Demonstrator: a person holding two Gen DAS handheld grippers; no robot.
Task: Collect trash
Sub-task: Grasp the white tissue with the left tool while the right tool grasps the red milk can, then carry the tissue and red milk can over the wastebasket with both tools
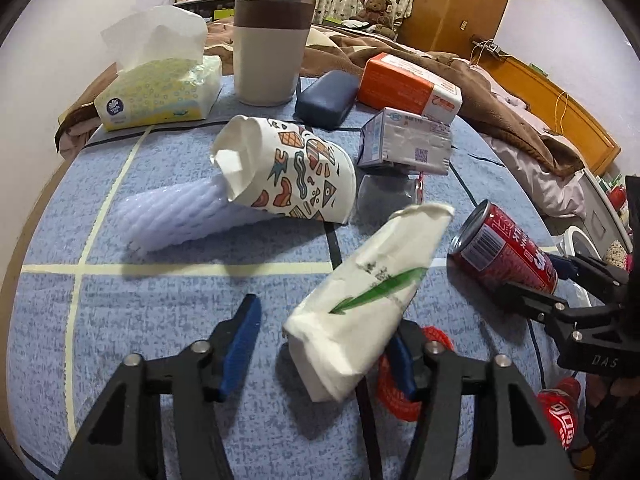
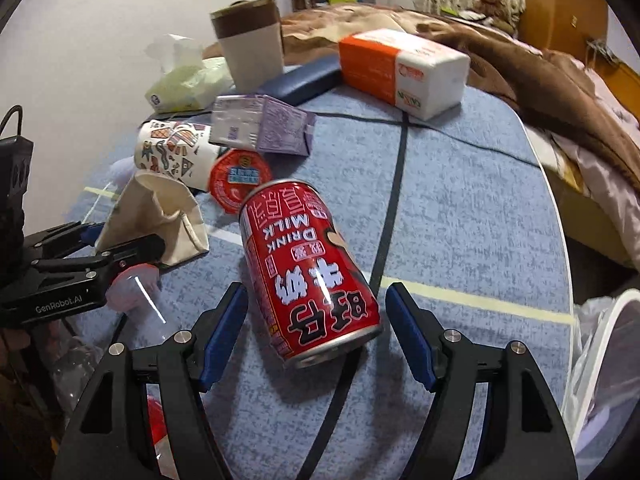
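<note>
Left gripper (image 1: 320, 344) angled down over the blue tablecloth (image 1: 160, 320), jaws part-spread around a crumpled white paper cup with a green leaf mark (image 1: 368, 300); cup lying on its side, base end between the blue pads, near the right pad and well clear of the left pad (image 1: 240, 344); actual contact with the right pad not certain, that pad being mostly hidden behind the cup. Right gripper (image 2: 316, 332) likewise angled down, jaws spread wide to either side of a red milk drink can (image 2: 308, 276); can lying on its side on the cloth, bottom rim toward the camera, gaps visible at both pads. Red can seen from the left wrist view to the right of the white cup, apart from it. Further back on the table: a patterned paper cup (image 1: 296, 172) on its side over white foam netting (image 1: 180, 216), a purple-grey carton (image 1: 404, 144), a red round lid (image 2: 240, 178). At the far edge: a tissue pack (image 1: 160, 92), an upright beige tumbler (image 1: 272, 48), a dark blue case (image 1: 326, 98), an orange-and-white tissue block (image 1: 408, 84). White bin with liner (image 2: 600, 356) at the table's right edge.
</note>
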